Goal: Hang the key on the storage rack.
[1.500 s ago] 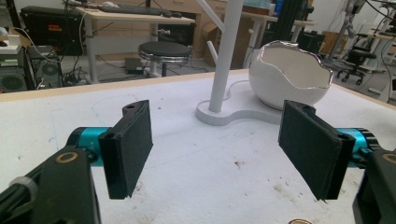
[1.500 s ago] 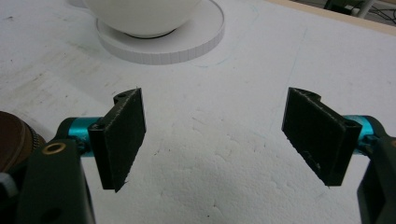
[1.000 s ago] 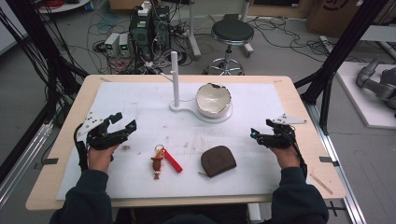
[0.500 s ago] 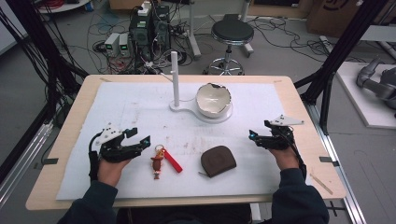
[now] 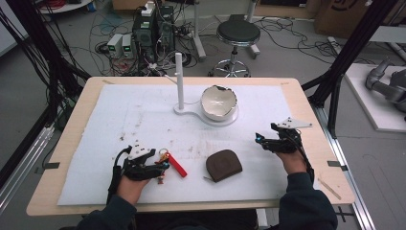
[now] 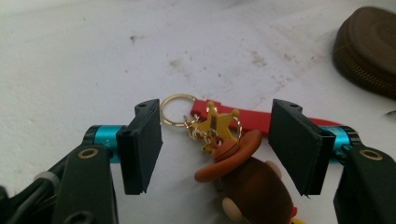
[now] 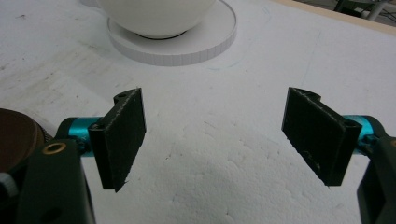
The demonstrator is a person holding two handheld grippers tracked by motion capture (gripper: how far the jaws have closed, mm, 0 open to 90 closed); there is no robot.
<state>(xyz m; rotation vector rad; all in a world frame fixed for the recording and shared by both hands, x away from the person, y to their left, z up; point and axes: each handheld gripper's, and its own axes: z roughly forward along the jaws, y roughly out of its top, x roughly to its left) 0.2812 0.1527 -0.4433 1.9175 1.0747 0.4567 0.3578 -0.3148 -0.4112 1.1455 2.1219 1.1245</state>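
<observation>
1. The left claw [image 6: 212, 149] has slid over from the tabletop's [image 5: 306, 91] left side to the monkey keychain [image 6: 233, 163].
2. Its jaws have just been closing; they stand apart around the keychain's hat and gold star, probably not touching yet.
3. The grab looks near.
4. The right claw [image 7: 212, 140] waits open beside the brown pouch [image 5: 223, 164].

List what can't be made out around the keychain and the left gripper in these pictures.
- Keychain: the figure's lower body is cut off by the bottom edge of the left gripper view; in the high view the left gripper covers part of it.
- Red strap: its far end is hidden behind a pad.
- Brown pouch: cut off by the right edge, blurred.
- Bowl: contents too small to tell.
</observation>
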